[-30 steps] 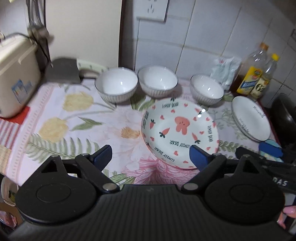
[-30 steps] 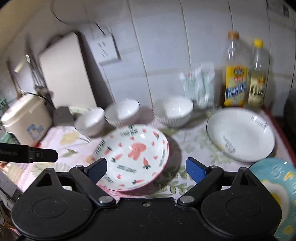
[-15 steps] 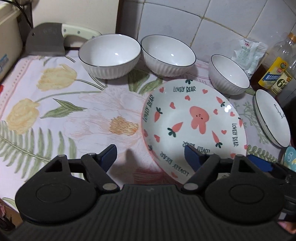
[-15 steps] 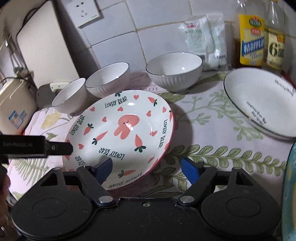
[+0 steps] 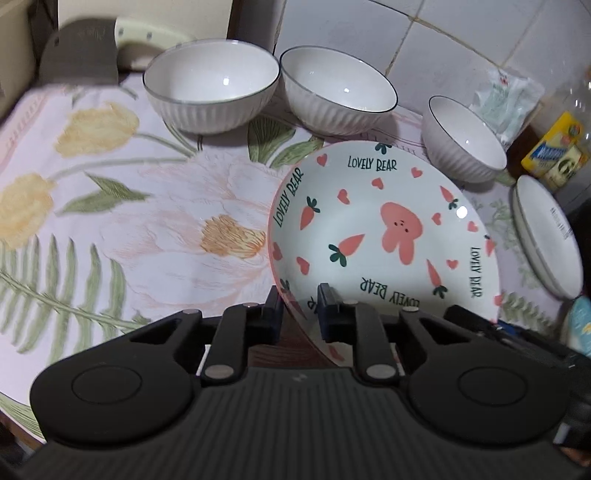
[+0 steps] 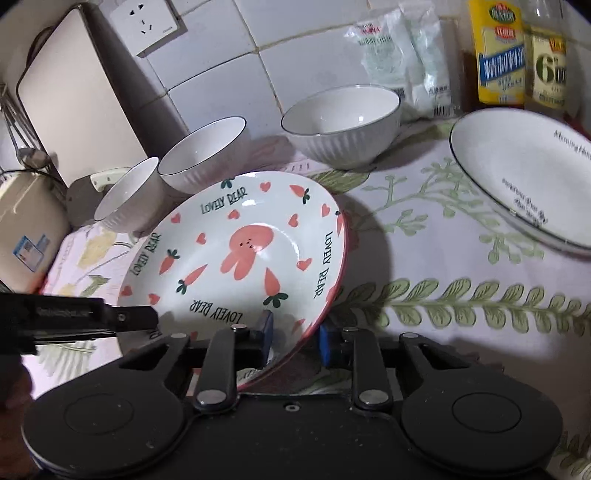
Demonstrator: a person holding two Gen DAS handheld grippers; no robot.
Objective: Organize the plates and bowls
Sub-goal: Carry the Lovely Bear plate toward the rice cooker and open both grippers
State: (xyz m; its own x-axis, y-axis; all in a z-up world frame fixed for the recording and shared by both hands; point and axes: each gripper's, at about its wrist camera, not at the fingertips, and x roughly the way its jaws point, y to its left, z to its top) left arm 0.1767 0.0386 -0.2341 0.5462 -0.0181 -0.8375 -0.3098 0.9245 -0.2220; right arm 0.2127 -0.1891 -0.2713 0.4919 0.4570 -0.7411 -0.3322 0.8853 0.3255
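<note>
The rabbit plate (image 5: 384,236), white with pink hearts, carrots and the words LOVELY BEAR, sits on the flowered cloth (image 5: 122,221) and fills the middle of both views. The left gripper (image 5: 300,312) has its fingers drawn in narrow on the plate's near rim at about 7 o'clock of the plate, one blue pad outside the rim and one over the inside. The right gripper (image 6: 295,336) pinches the rim the same way at about 5 o'clock of the plate in its own view, one pad inside and one outside; the plate looks tilted there, though whether it is lifted off the cloth cannot be told. Beyond the plate, at its 10 to 2 o'clock in the left view, three white ribbed bowls stand in a row along the tiled wall (image 5: 461,44): a left bowl (image 5: 210,88), a middle bowl (image 5: 338,92) just beside it, and a smaller right bowl (image 5: 463,138) set apart. At 3 o'clock of the rabbit plate lies a white plate (image 6: 528,181) with a dark rim and small lettering, apart from it. Behind that plate, against the wall, stand two oil bottles (image 6: 500,55) and a white packet (image 6: 402,62). At far left in the right view are a beige rice cooker (image 6: 26,236), a cutting board (image 6: 70,92) leaning on the wall, and a wall socket (image 6: 147,26).
</note>
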